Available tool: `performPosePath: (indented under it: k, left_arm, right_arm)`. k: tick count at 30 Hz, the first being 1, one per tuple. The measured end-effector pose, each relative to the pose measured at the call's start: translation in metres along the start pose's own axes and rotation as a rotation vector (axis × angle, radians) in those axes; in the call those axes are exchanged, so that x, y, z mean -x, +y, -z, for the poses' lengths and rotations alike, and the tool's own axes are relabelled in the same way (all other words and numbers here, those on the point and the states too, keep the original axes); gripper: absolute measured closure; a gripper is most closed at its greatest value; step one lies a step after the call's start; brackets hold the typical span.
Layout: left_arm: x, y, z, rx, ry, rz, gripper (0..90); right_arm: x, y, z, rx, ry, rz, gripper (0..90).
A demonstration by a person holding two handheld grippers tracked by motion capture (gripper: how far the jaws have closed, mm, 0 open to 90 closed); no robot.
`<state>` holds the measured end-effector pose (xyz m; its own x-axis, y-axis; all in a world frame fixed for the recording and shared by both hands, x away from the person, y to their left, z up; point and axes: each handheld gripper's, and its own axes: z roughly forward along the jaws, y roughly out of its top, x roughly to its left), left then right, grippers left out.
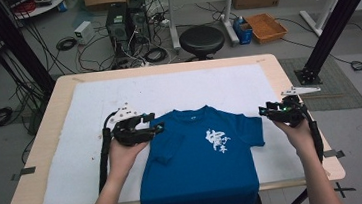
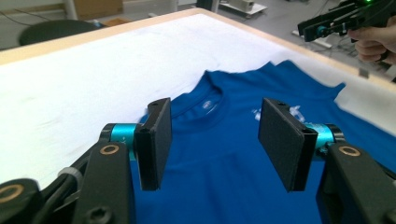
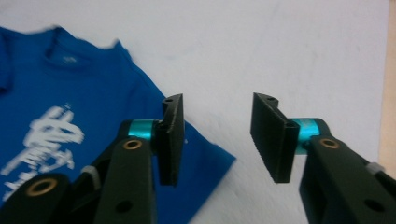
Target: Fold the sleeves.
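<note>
Working from the blue T-shirt as my landmark: it lies face up on the white cloth that covers the table, near the front edge, with its hem hanging off that edge toward me. Its long axis runs from me away across the table, collar pointing to the far side, white print on the chest. At the shirt's left shoulder I have my left gripper, its jaws spread with nothing between them; in the left gripper view the pads hang just above the fabric short of the collar. The left sleeve already lies folded in over the body, which I take to be why that gripper is empty there. Off the shirt's right side, just beyond the right sleeve, sits my right gripper, jaws apart and empty too; in the right gripper view its pads straddle the sleeve's outer edge over the cloth. I judge it is lined up there to pinch that sleeve and fold it inward to match.
</note>
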<state>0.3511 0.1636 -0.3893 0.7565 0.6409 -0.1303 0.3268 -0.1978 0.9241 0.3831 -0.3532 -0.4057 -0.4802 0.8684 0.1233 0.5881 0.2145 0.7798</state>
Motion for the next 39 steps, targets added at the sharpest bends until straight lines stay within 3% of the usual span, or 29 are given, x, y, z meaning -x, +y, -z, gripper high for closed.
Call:
performPosePath:
  k: [6, 14, 19, 23, 29, 32, 35, 39]
  left_arm:
    - [-0.016, -0.009, 0.028, 0.031, 0.02, 0.013, 44.6]
    - [-0.031, -0.014, 0.042, 0.052, 0.032, 0.047, 44.6]
    - [-0.034, -0.015, 0.045, 0.048, 0.042, 0.047, 44.6]
    - [-0.033, -0.015, 0.044, 0.046, 0.049, 0.045, 44.6]
    - [-0.036, -0.016, 0.045, 0.048, 0.055, 0.052, 44.6]
    - [-0.038, -0.016, 0.047, 0.049, 0.06, 0.058, 44.6]
    - [-0.039, -0.017, 0.049, 0.054, 0.065, 0.062, 44.6]
    - [-0.041, -0.018, 0.05, 0.052, 0.068, 0.066, 44.6]
  right_arm:
    - [0.01, -0.012, -0.022, -0.081, -0.017, 0.003, 62.4]
    - [0.013, -0.014, -0.036, -0.121, -0.009, -0.012, 65.3]
    - [0.014, -0.016, -0.038, -0.129, -0.03, 0.006, 79.1]
    - [0.012, -0.018, -0.036, -0.129, -0.02, 0.024, 89.3]
    - [0.006, -0.014, -0.018, -0.079, -0.02, 0.023, 89.8]
    - [0.002, -0.01, -0.006, -0.041, -0.007, 0.001, 89.8]
    - [-0.01, -0.002, 0.005, -0.018, 0.002, 0.004, 89.8]
    - [-0.037, 0.01, 0.015, -0.017, 0.007, 0.052, 89.8]
